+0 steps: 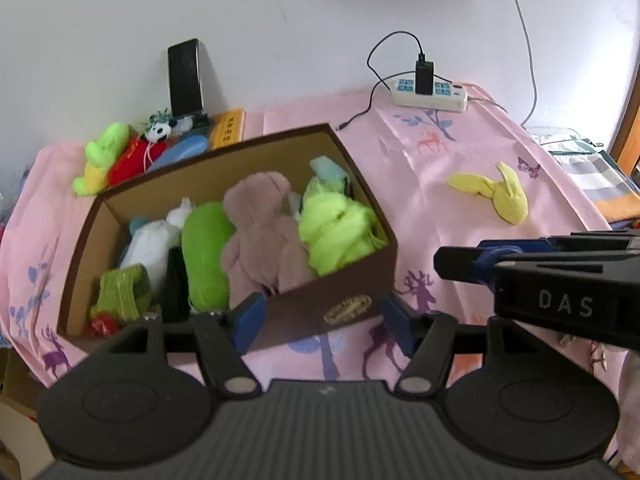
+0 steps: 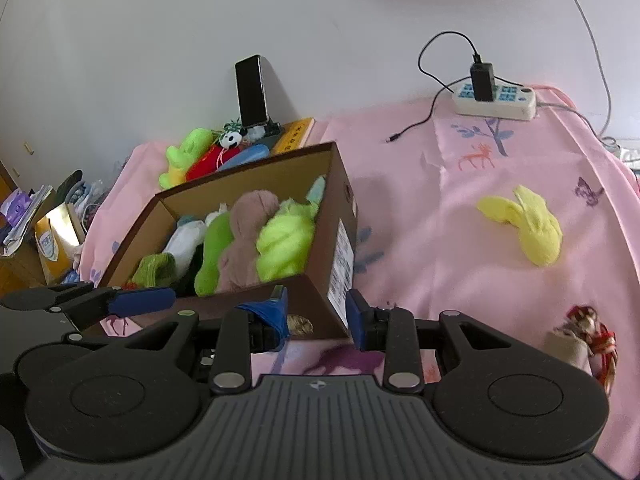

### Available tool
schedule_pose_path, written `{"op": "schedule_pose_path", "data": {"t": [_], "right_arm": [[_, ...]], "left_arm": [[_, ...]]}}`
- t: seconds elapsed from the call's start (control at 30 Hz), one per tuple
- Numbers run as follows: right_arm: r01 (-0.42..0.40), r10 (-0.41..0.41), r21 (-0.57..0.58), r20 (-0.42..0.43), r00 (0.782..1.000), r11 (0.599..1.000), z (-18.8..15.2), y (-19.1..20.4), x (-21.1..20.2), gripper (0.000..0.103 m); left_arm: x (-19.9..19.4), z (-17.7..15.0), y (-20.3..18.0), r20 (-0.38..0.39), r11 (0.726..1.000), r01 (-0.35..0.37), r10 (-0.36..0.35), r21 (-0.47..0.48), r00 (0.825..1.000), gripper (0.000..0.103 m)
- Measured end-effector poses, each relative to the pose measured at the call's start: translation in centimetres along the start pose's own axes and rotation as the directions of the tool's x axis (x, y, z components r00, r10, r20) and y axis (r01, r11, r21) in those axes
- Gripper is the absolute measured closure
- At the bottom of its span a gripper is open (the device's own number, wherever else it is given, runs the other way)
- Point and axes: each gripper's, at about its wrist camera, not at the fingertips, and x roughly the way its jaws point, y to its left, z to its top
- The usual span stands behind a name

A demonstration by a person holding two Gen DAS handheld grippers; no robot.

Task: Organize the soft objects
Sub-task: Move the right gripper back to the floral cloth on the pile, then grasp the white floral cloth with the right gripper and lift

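Progress looks good: your brown box (image 1: 344,316) on the pink cloth (image 1: 440,184) already holds most of the soft things, a mauve plush (image 1: 260,236), a lime bundle (image 1: 336,232), a green cushion (image 1: 204,256) and a white toy (image 1: 152,248) packed side by side. What you have left, as far as I can see, is the yellow bunny cloth (image 1: 496,194) lying alone on the cloth well to the right of the box, a red-and-tan rope toy (image 2: 588,340) nearer you on that same side, and perhaps the green, red and panda toys (image 1: 132,152) heaped just behind the box. Your left gripper (image 1: 324,322) stands wide apart and empty, its pads either side of the box's near wall without pressing it. Your right gripper (image 2: 318,314) is parted too, around the box's near right corner, gripping nothing. I'd judge the bunny cloth your next pick.
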Motion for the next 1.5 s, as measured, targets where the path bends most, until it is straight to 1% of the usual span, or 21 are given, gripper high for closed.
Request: {"op": "schedule_pose_path", "data": {"t": [0.17,0.33,0.5,0.77,0.97,1.1,1.17,1.33,1.43,1.5], "right_arm": [[0.005,-0.005,0.013,-0.023,1.0,1.0,-1.2,-1.5,-0.8,0.089],[0.023,-0.022,0.026,-0.041,0.999,0.999,-2.6,-3.3,-1.8,0.089],[0.054,-0.052,0.043,-0.052,0.997,0.998,-4.0,-5.4,-2.8,0.089],[0.123,-0.118,0.097,-0.056,0.991,0.988,-6.0,-9.7,-5.0,0.089],[0.167,-0.163,0.163,-0.04,0.986,0.972,-6.9,-12.9,-6.5,0.089],[0.173,-0.17,0.214,-0.029,0.985,0.961,-7.0,-14.8,-7.0,0.089],[0.174,-0.174,0.23,-0.023,0.985,0.957,-7.0,-15.5,-7.0,0.089],[0.137,-0.139,0.276,-0.013,0.99,0.951,-6.7,-16.9,-6.4,0.089],[0.118,-0.121,0.275,-0.007,0.993,0.954,-6.2,-17.3,-5.5,0.089],[0.113,-0.115,0.268,-0.011,0.993,0.957,-5.9,-17.5,-4.9,0.089]], "left_arm": [[0.1,-1.1,-1.6,-0.03,1.0,0.007,-0.007,-0.004,1.0,0.037],[0.3,-2.0,-3.7,-0.051,1.0,0.03,-0.029,0.009,0.998,0.036],[1.0,-2.9,-6.5,-0.091,0.996,0.079,-0.076,0.038,0.993,0.036],[1.9,-3.3,-11.0,-0.115,0.98,0.165,-0.152,0.114,0.982,0.036],[2.8,-3.3,-13.4,-0.135,0.962,0.239,-0.222,0.134,0.966,0.036],[3.1,-3.1,-14.7,-0.135,0.941,0.31,-0.293,0.133,0.947,0.036],[3.5,-3.0,-15.4,-0.13,0.935,0.328,-0.312,0.135,0.941,0.036],[4.8,-2.6,-16.6,-0.122,0.913,0.38,-0.365,0.146,0.923,0.036],[5.4,-2.3,-17.4,-0.109,0.902,0.399,-0.385,0.166,0.916,0.036],[5.8,-2.2,-17.9,-0.11,0.891,0.419,-0.406,0.175,0.907,0.036]]}}
